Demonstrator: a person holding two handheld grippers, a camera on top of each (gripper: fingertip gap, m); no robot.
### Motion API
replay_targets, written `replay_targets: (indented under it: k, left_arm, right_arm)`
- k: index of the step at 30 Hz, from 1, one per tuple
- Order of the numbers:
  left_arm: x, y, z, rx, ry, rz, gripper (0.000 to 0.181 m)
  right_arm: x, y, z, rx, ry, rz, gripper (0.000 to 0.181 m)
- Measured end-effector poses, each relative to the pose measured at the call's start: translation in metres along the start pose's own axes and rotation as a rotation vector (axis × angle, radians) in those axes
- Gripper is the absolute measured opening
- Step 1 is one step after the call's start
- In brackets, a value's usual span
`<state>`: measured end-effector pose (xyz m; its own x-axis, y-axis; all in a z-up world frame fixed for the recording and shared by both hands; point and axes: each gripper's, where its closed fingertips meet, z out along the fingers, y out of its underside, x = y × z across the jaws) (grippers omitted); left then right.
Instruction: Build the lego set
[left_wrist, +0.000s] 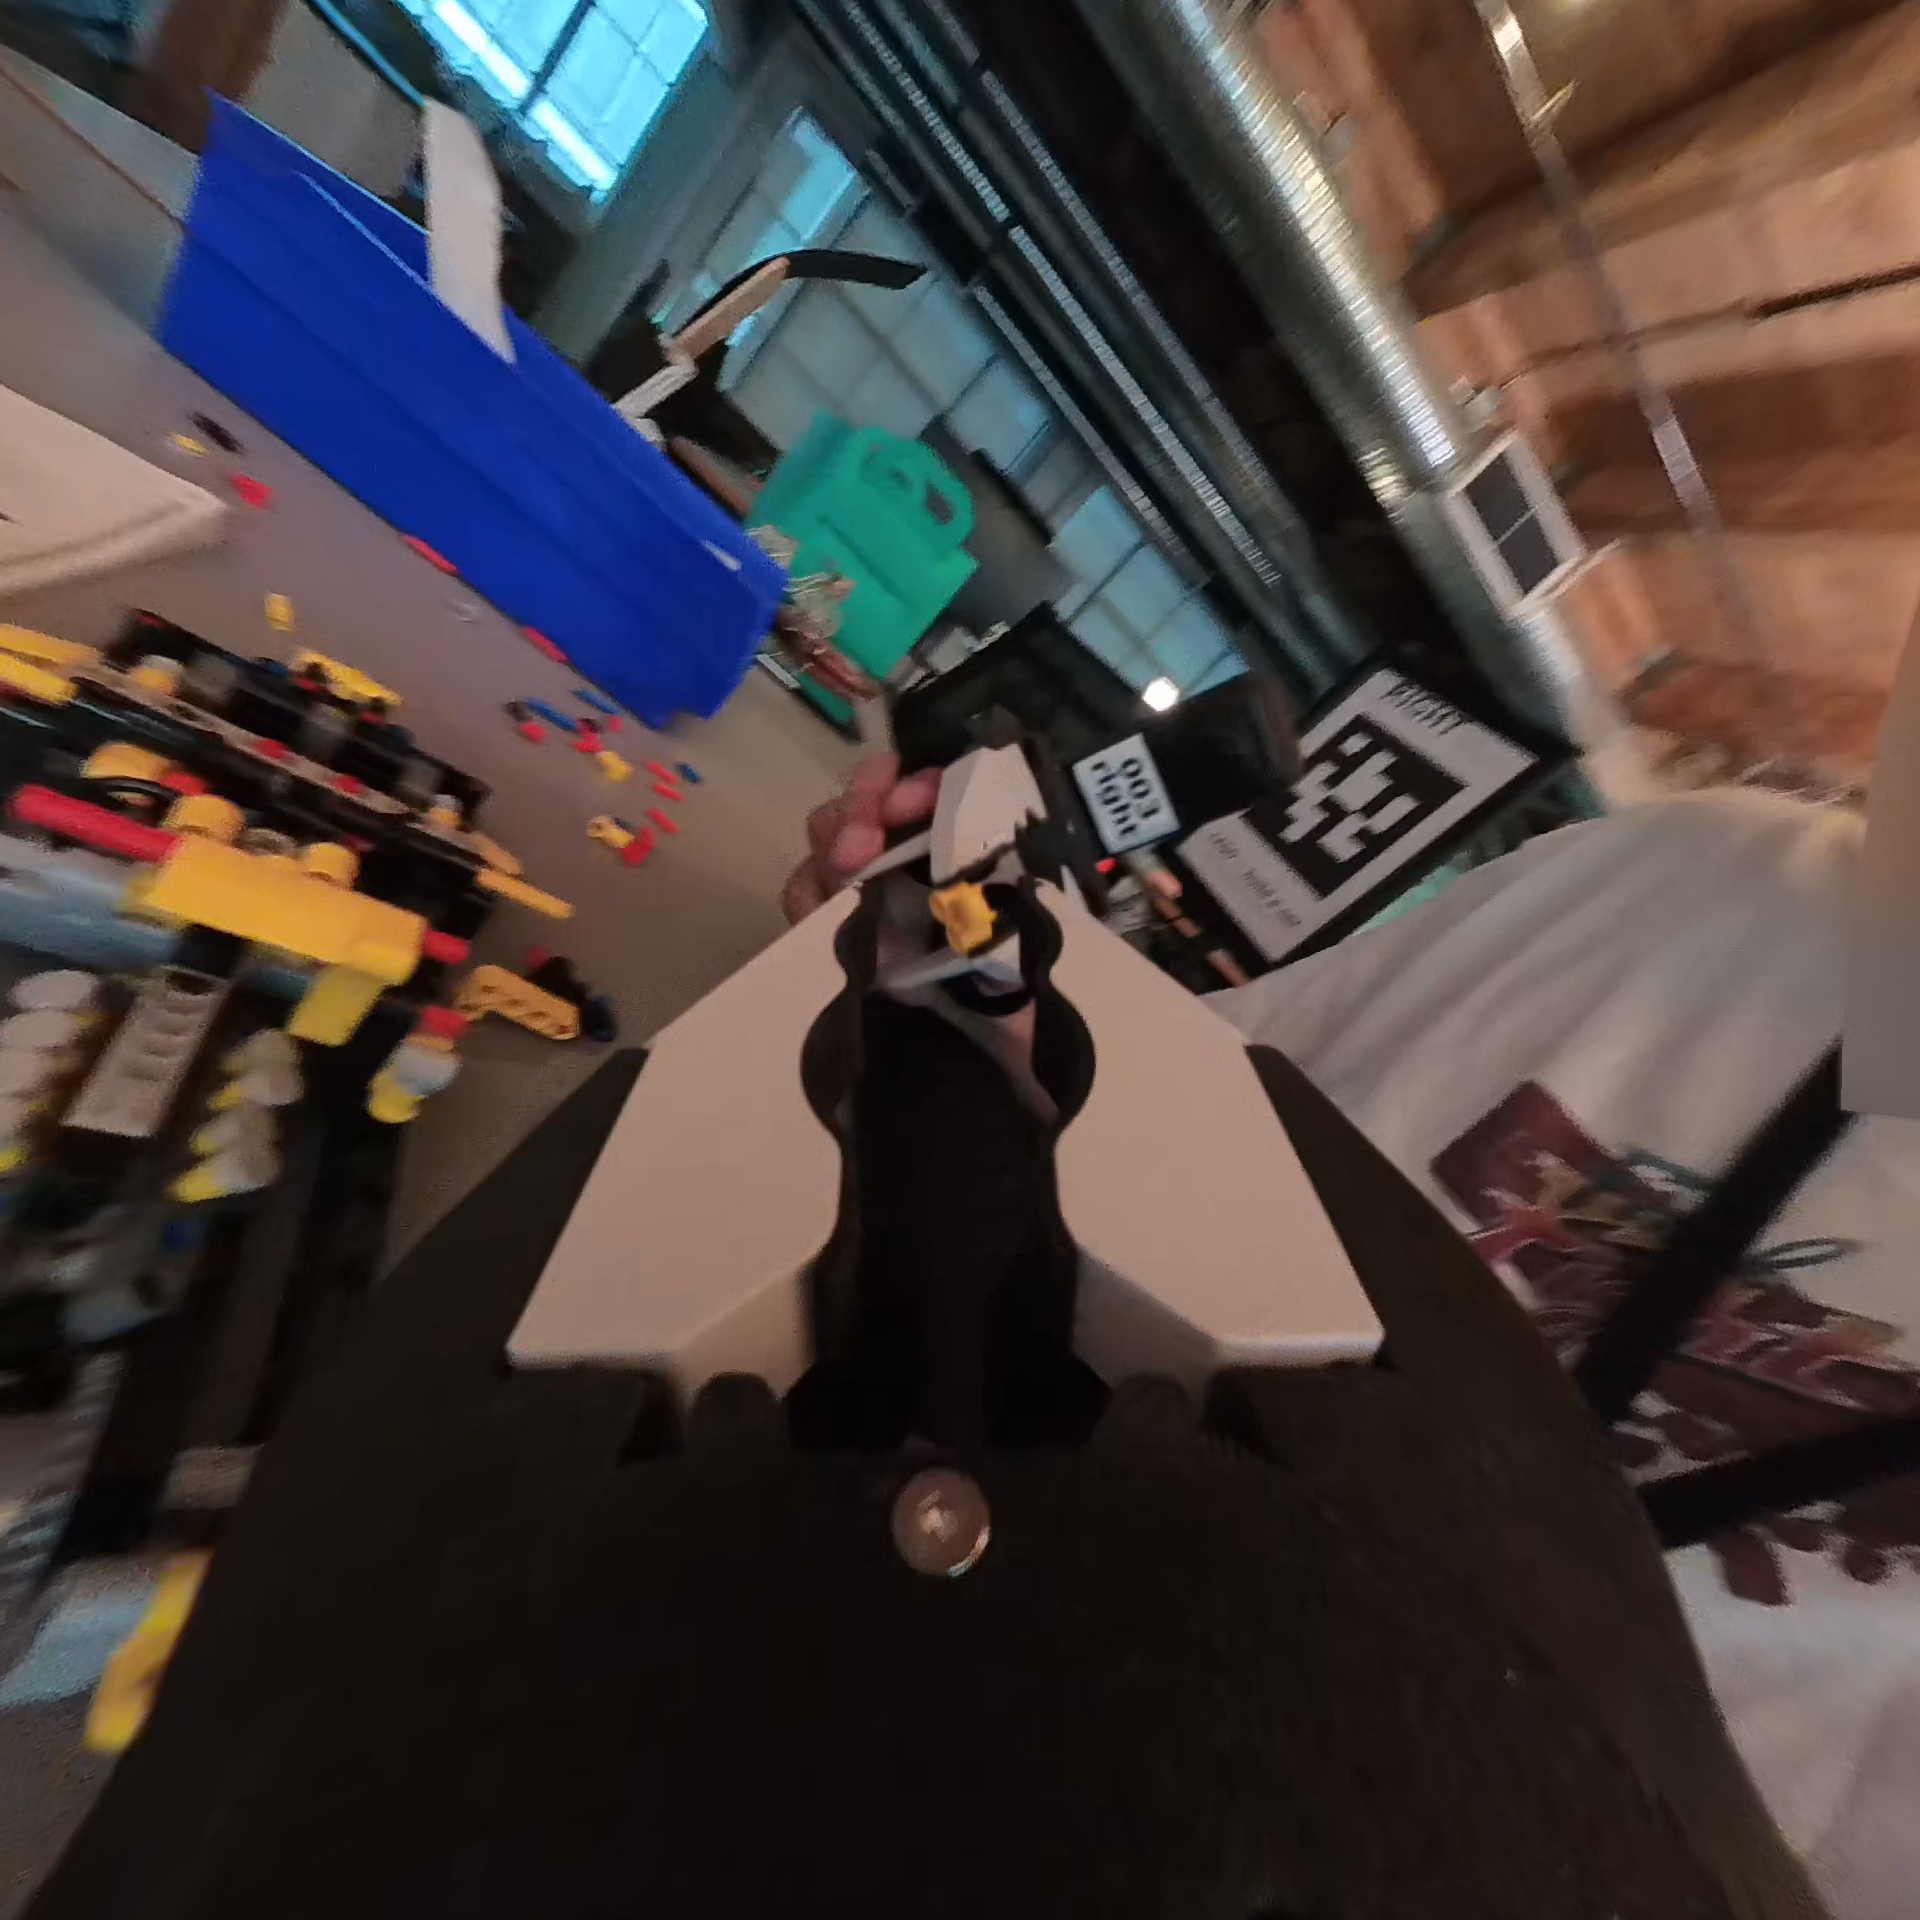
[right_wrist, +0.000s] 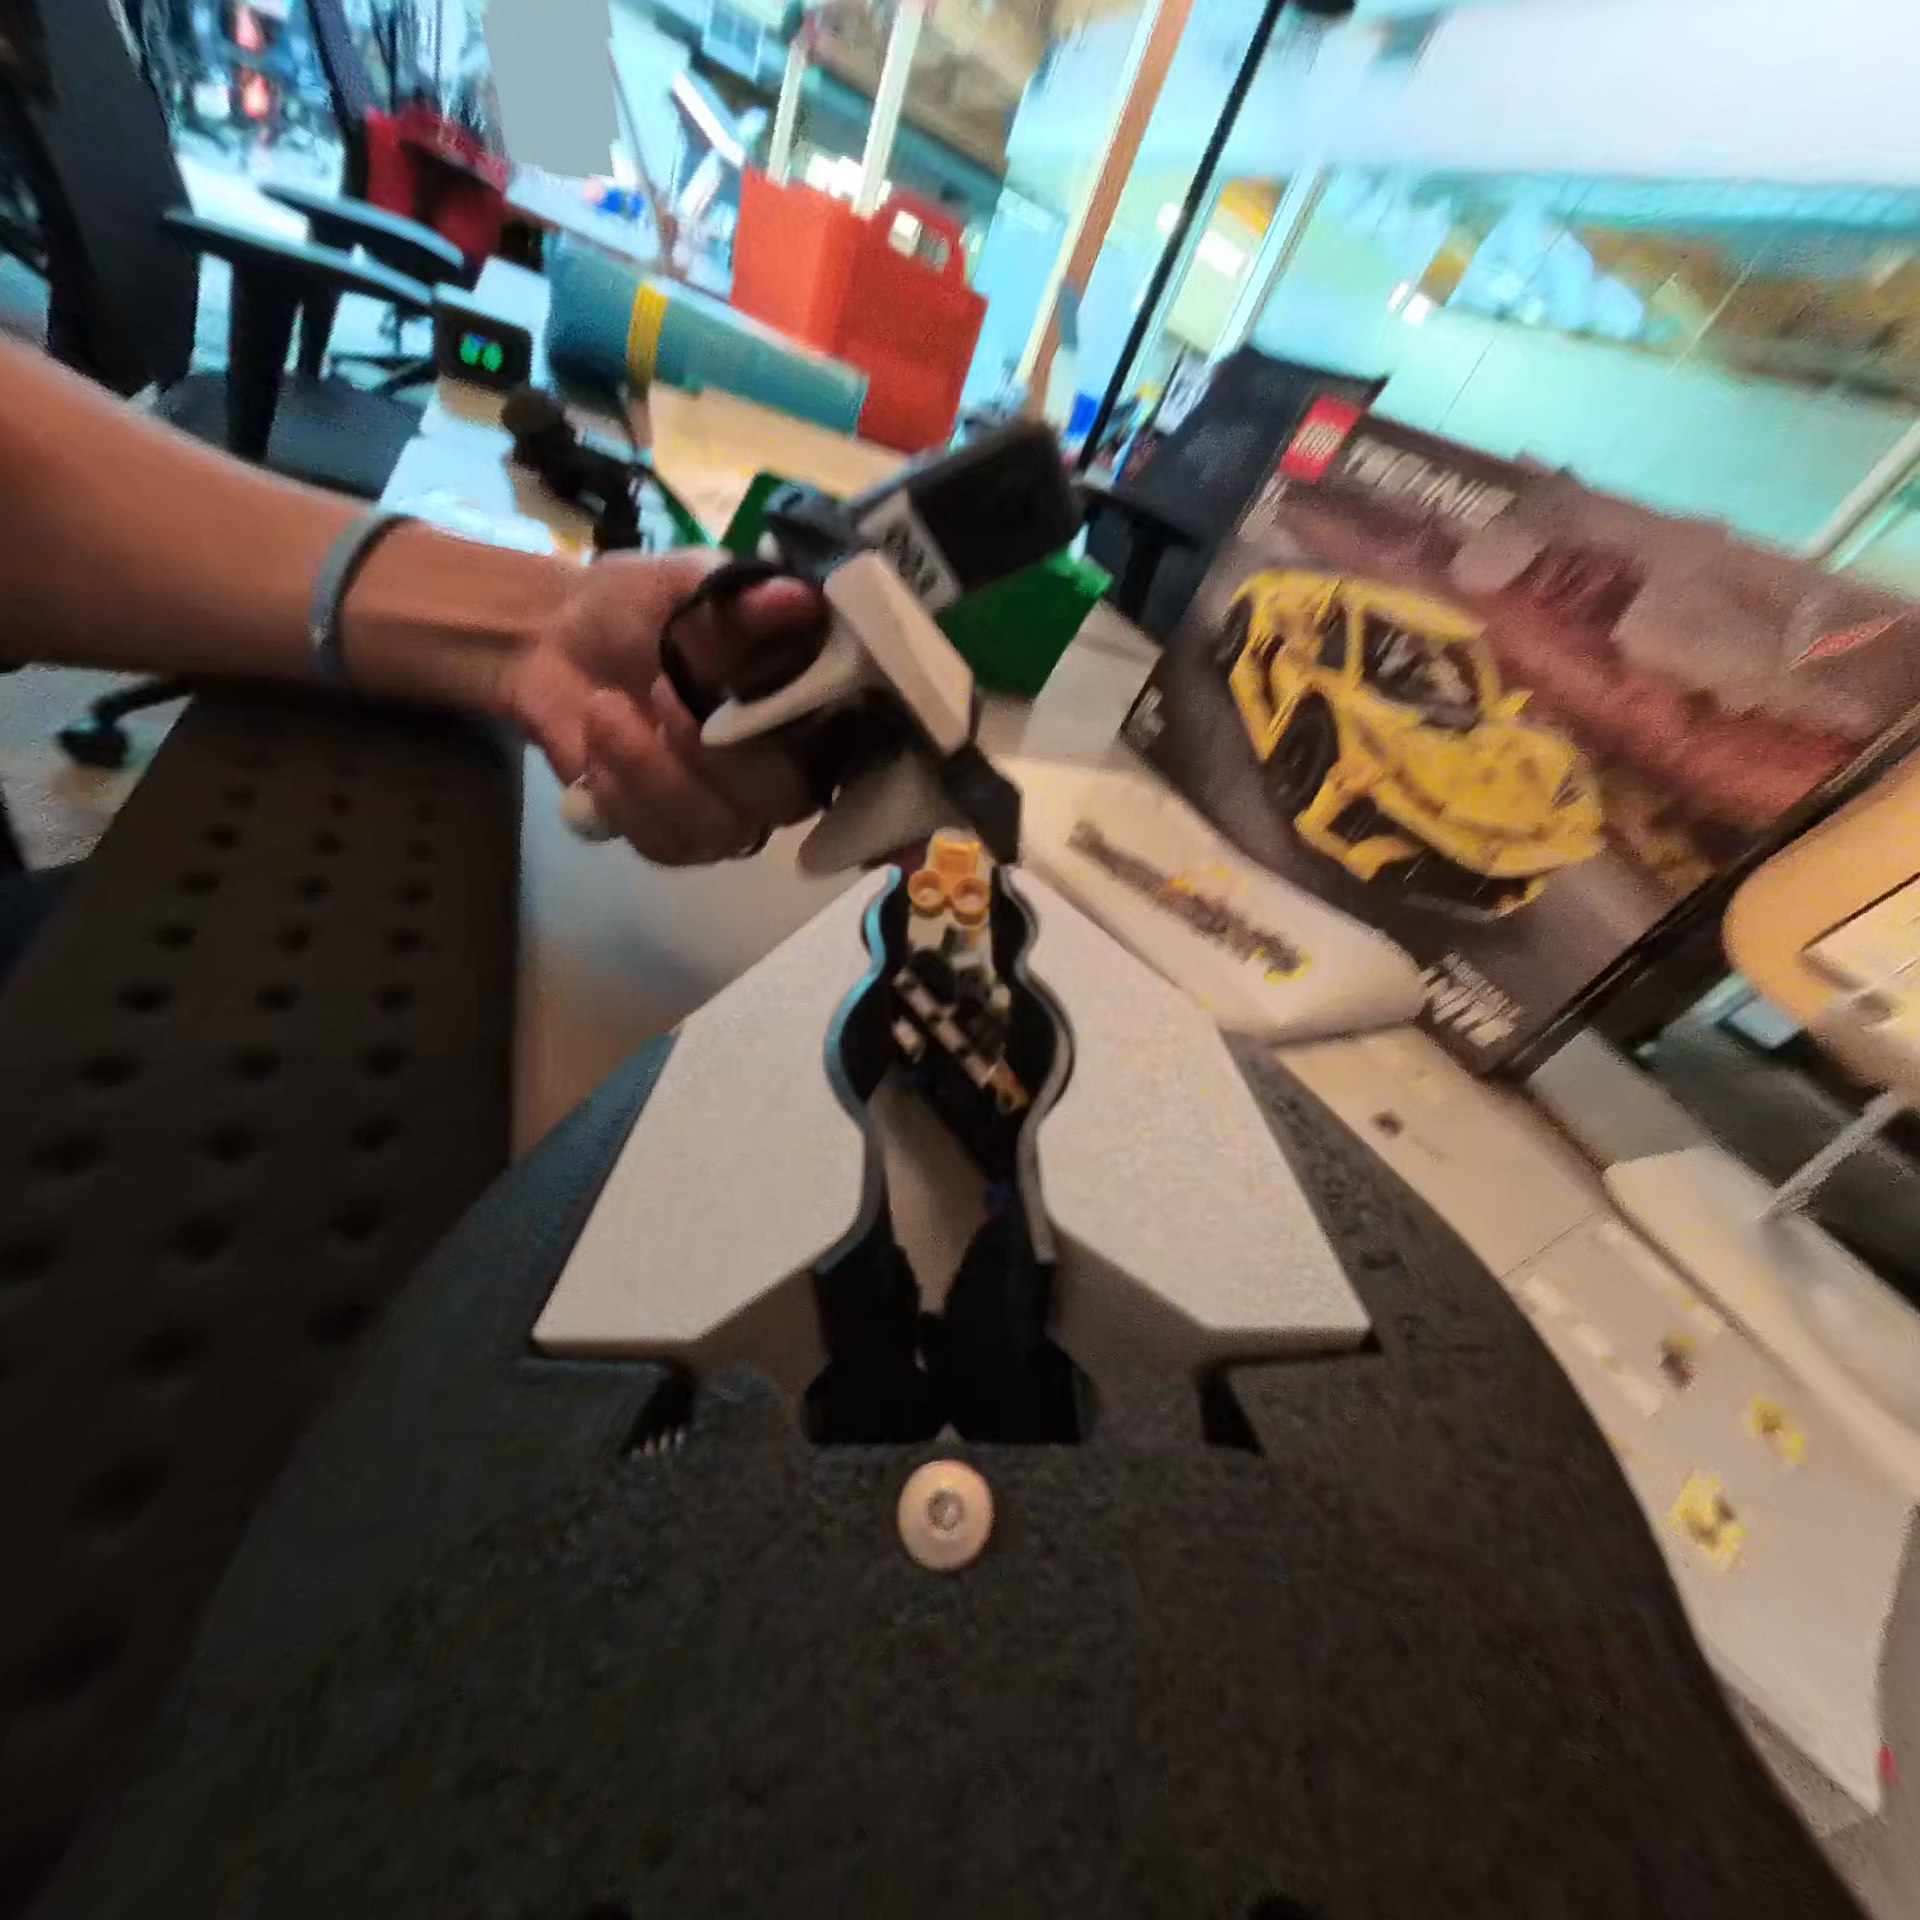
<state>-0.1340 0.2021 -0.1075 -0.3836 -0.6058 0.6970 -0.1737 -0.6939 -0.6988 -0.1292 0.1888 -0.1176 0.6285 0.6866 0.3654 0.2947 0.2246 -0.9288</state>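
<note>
Your two grippers meet tip to tip above the table (left_wrist: 665, 852), both views smeared by motion blur. Your left gripper (left_wrist: 951, 935) has its matte white, faceted fingers (left_wrist: 727, 1143) drawn narrow, their black wavy-edged inner pads almost together; at the tips sits a small yellow piece (left_wrist: 958, 916), knobbly and hard-edged, but you cannot tell from this view whether these fingers or the other gripper's pinch it. Your right gripper (right_wrist: 951, 904) also has its fingers (right_wrist: 1164, 1164) narrow, closed on a slim assembly (right_wrist: 951, 997) of black, white and yellow bricks, topped by a yellow-orange connector with round holes. The black pointed tip of the left gripper reaches down to that connector from above, your left hand (right_wrist: 623, 707) wrapped round its white handle.

To the left in the left wrist view, a partly built model (left_wrist: 239, 894) of black beams, yellow panels and red pins stands on the grey table, with loose red, blue and yellow bricks (left_wrist: 623, 769) scattered near a glossy blue bin (left_wrist: 447, 416). In the right wrist view, the set's box (right_wrist: 1507, 727), printed with a yellow car, leans upright behind white plastic bags (right_wrist: 1662, 1330).
</note>
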Motion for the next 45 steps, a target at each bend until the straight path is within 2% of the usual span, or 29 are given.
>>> replay_targets:
  k: [3,8,10,12,24,27,30,36,38,45]
  left_arm:
    - [0.012,-0.002,0.002,0.035,0.114,-0.118,0.026]
    - [0.035,0.004,0.004,-0.001,0.305,-0.259,0.026]
    - [0.037,0.004,0.003,0.0,0.339,-0.315,0.025]
    - [0.031,0.01,0.005,-0.026,0.317,-0.345,0.012]
    - [0.035,0.01,0.006,-0.034,0.34,-0.355,0.015]
    - [0.033,0.014,0.007,-0.052,0.323,-0.348,0.021]
    - [0.037,0.016,0.009,-0.07,0.34,-0.343,0.023]
    - [0.042,0.022,0.01,-0.095,0.349,-0.297,0.015]
    - [0.041,0.022,0.011,-0.094,0.322,-0.235,0.015]
    - [0.018,0.02,0.016,-0.083,0.081,0.024,0.014]
  right_arm:
    - [-0.001,-0.019,0.001,0.094,0.028,-0.048,0.014]
    - [-0.011,-0.026,0.008,0.12,0.012,-0.121,0.014]
    - [-0.012,-0.029,0.007,0.137,0.018,-0.143,0.014]
    - [-0.014,-0.027,0.007,0.132,0.009,-0.149,0.015]
    - [-0.014,-0.032,0.005,0.154,0.033,-0.203,0.015]
    - [-0.01,-0.032,0.004,0.146,0.072,-0.239,0.015]
    - [-0.015,-0.028,0.006,0.132,0.048,-0.24,0.014]
    - [-0.019,-0.032,0.004,0.163,0.009,-0.196,0.015]
    - [-0.019,-0.031,0.003,0.17,-0.006,-0.174,0.015]
    - [-0.008,-0.015,0.003,0.11,-0.013,0.01,0.016]
